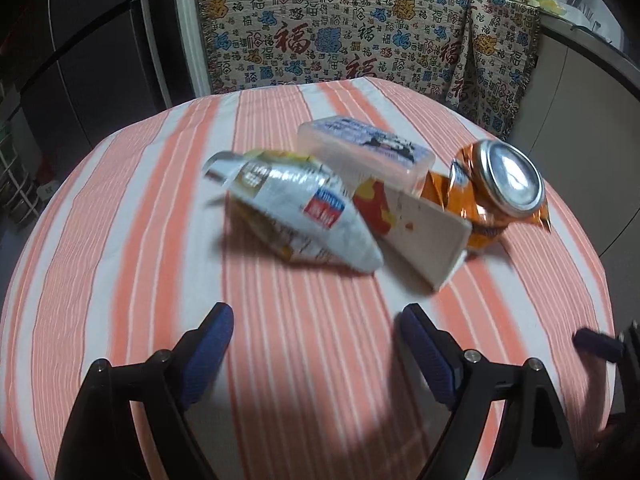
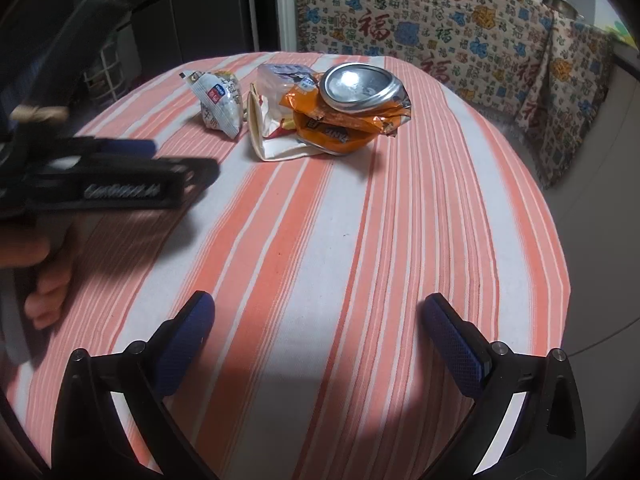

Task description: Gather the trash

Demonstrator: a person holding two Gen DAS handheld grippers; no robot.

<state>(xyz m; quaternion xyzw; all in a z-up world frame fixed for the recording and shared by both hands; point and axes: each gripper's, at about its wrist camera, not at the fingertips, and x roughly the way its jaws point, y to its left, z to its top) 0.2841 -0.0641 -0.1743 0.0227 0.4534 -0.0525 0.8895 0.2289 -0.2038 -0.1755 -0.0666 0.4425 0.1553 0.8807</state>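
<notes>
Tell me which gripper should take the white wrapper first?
Left, probably. The left gripper is open, close and aimed at the white wrapper; the right gripper, also open, sits farther back, nearer the crushed can.

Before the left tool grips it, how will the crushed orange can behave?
The crushed orange can is probably light, being flattened. Its creased metal may give further under pressure. It leans on the paper carton, so pushing it likely shifts both.
</notes>
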